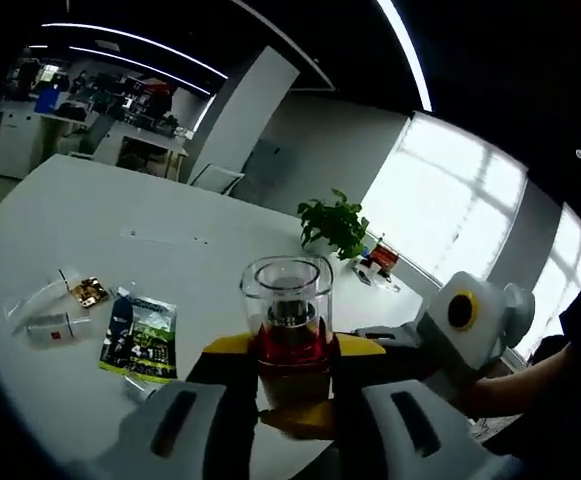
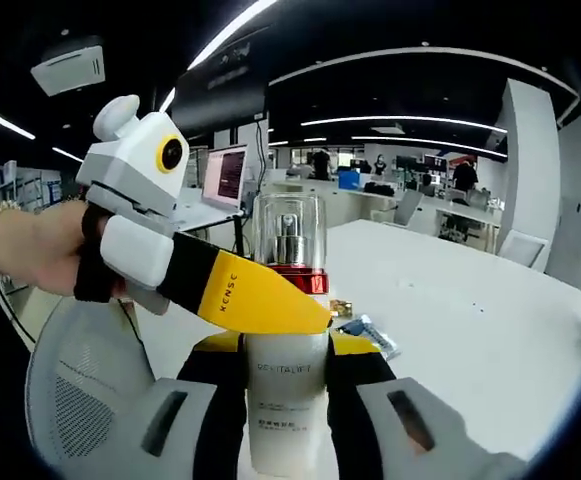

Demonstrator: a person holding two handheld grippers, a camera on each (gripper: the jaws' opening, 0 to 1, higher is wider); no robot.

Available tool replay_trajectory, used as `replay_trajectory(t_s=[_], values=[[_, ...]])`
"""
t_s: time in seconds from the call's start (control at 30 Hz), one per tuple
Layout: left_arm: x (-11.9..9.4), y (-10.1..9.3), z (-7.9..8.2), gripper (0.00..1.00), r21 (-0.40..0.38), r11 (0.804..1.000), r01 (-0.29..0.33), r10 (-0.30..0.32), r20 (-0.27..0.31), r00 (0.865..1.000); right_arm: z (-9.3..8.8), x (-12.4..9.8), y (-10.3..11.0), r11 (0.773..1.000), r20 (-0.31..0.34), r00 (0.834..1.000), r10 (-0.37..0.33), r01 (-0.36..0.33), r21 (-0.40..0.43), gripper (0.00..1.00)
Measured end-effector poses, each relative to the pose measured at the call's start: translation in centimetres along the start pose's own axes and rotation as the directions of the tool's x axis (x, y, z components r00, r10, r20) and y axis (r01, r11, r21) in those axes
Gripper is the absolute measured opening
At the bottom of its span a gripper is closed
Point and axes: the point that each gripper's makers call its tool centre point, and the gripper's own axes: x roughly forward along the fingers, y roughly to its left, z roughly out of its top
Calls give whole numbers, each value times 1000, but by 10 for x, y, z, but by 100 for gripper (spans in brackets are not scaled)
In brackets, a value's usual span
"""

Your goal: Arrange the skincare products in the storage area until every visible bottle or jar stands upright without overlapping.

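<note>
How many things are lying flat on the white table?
4 that I can see: a clear tube, a white tube, a small gold packet and a dark sachet, all in a cluster. The held bottle may hide more.

One pump bottle [image 2: 288, 300] is seen. On the bench [image 1: 90, 220], one green leaflet [image 1: 140, 337], two clear sachets [image 1: 45, 310] and one potted plant [image 1: 335, 225] are counted.
</note>
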Motion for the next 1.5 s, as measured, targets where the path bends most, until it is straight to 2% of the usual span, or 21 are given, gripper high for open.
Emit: replay_trajectory(t_s=[0.03, 0.1, 0.17, 0.27, 0.3, 0.37, 0.47, 0.5, 0.53, 0.57, 0.6, 0.63, 0.67, 0.73, 0.83, 0.87, 1.0, 1.1, 1.27, 1.37, 1.5], values=[[0, 1, 0, 22, -2, 1000, 5, -5, -1, 1000, 4, -2, 3, 999, 31, 999, 35, -35, -6, 31], [0, -5, 2, 22, 7, 998, 61, -61, -18, 998, 7, -7, 5, 996, 57, 995, 84, -86, 20, 31], [-1, -9, 5, 22, 47, 993, 111, -109, -39, 993, 8, -10, 7, 989, 66, 986, 150, -150, -10, 33], [-3, -15, 7, 22, 117, 977, 179, -170, -84, 982, 9, -15, 11, 958, 83, 955, 285, -286, -4, 34], [-4, -18, 7, 22, 139, 970, 201, -188, -100, 977, 8, -17, 10, 942, 79, 940, 332, -334, 11, 34], [-5, -24, 8, 22, 171, 957, 236, -218, -116, 969, 9, -20, 9, 923, 73, 921, 384, -385, 13, 34], [-5, -41, 8, 22, 237, 919, 316, -286, -152, 946, 13, -26, 15, 884, 59, 883, 466, -468, 14, 34], [-5, -44, 8, 22, 251, 911, 326, -293, -160, 942, 14, -28, 18, 873, 48, 872, 487, -487, 3, 34], [-5, -50, 7, 22, 289, 889, 355, -311, -187, 932, 14, -29, 19, 865, 40, 864, 501, -502, -4, 34], [-5, -51, 6, 22, 298, 883, 363, -317, -194, 928, 14, -32, 22, 851, 30, 850, 525, -525, -6, 34], [-4, -60, 5, 22, 326, 862, 388, -335, -209, 919, 14, -33, 22, 843, 27, 842, 538, -538, -5, 33], [-3, -64, 4, 22, 337, 852, 402, -345, -218, 913, 14, -35, 25, 830, 22, 830, 557, -557, -10, 33], [-3, -67, 3, 22, 346, 844, 410, -349, -225, 909, 14, -35, 26, 828, 21, 827, 561, -561, -12, 32], [-1, -70, 1, 22, 387, 819, 425, -353, -245, 903, 13, -36, 27, 830, 17, 830, 557, -557, -26, 32], [5, -68, -2, 22, 440, 789, 429, -341, -266, 901, 11, -32, 21, 867, 40, 868, 495, -489, -100, 32], [8, -67, -4, 22, 452, 780, 432, -337, -278, 899, 7, -32, 20, 876, 39, 878, 477, -472, -95, 32], [15, -66, -13, 22, 475, 753, 455, -337, -317, 887, -3, -29, 13, 901, 38, 906, 422, -414, -126, 31], [22, -62, -22, 22, 496, 732, 467, -329, -344, 880, -15, -27, 5, 911, 7, 922, 387, -381, -154, 31], [37, -41, -35, 22, 480, 732, 484, -323, -380, 866, -32, -23, -4, 921, -26, 935, 354, -353, -167, 32], [44, -35, -42, 22, 476, 728, 494, -319, -403, 858, -43, -20, -10, 924, -48, 940, 338, -342, -171, 32], [51, -33, -51, 22, 457, 734, 502, -317, -422, 849, -56, -15, -16, 932, -73, 946, 317, -325, -160, 32]])
